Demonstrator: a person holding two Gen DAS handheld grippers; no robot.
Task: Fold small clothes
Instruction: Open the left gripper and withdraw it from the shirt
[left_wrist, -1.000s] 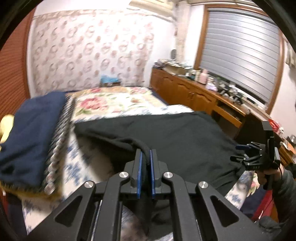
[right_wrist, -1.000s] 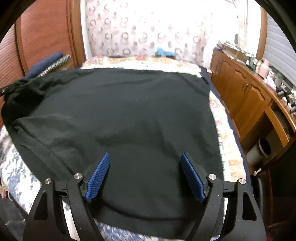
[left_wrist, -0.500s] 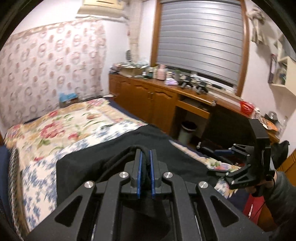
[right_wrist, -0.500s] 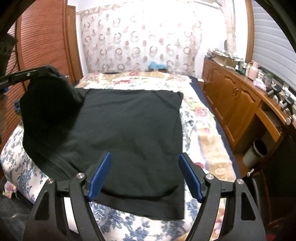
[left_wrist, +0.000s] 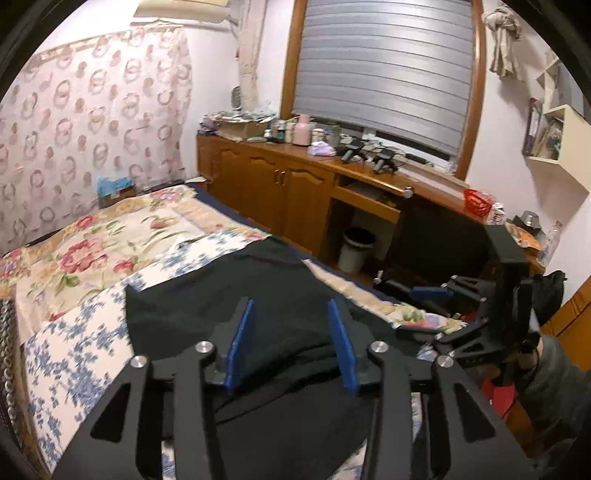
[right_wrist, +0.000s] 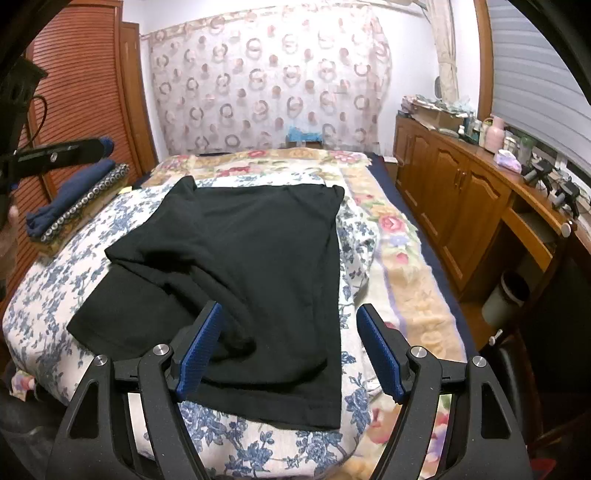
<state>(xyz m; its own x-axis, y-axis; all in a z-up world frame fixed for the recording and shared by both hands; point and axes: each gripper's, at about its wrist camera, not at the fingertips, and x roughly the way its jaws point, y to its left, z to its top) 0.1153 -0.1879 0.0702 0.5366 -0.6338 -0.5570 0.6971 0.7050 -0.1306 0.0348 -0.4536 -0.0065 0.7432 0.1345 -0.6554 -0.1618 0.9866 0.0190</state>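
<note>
A black garment (right_wrist: 258, 258) lies on the flowered bedspread (right_wrist: 406, 280), its left side folded over onto the middle in a rumpled flap. It also shows in the left wrist view (left_wrist: 258, 295). My left gripper (left_wrist: 291, 343) is open and empty, just above the folded edge of the garment. My right gripper (right_wrist: 290, 347) is open and empty, hovering over the garment's near hem. The right gripper also shows in the left wrist view (left_wrist: 436, 306), off the bed's right side.
A folded navy cloth (right_wrist: 70, 195) sits on a stack at the bed's left edge. Wooden cabinets (right_wrist: 461, 192) with a cluttered top run along the right wall. A small bin (right_wrist: 506, 299) stands under the desk. A louvred wooden door (right_wrist: 74, 92) is on the left.
My left gripper carried the garment's side over toward the middle, then opened and let go of it. The flap now lies on the garment. My right gripper stayed open and drew back.
</note>
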